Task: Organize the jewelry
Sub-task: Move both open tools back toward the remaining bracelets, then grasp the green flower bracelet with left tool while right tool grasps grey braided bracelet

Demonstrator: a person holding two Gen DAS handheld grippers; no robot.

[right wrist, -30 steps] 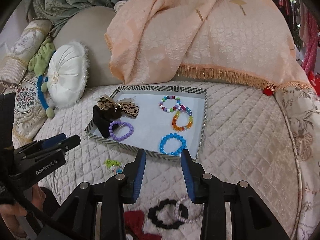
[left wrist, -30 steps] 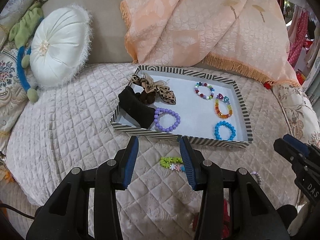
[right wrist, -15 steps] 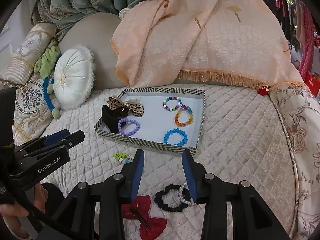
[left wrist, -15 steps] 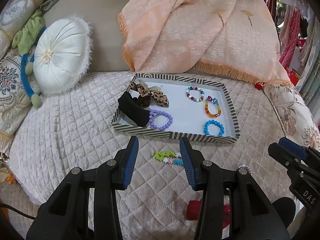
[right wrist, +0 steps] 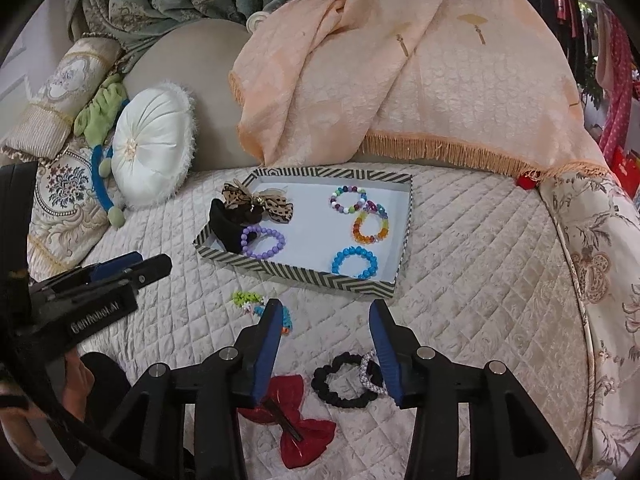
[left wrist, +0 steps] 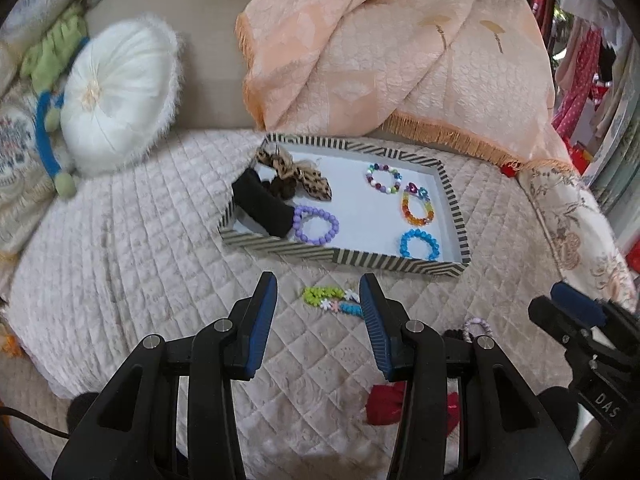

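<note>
Your left tongs (left wrist: 318, 294) and right tongs (right wrist: 324, 320) both gape wide, holding nothing. The flower bracelet (left wrist: 332, 300) lies on the bed quilt (left wrist: 140, 260) just before the striped tray (left wrist: 340, 258), evidently awaiting pickup.

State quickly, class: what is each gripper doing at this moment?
Left gripper: open, holding nothing, above the flower-bead bracelet.
Right gripper: open, holding nothing, above the black scrunchie.
</note>
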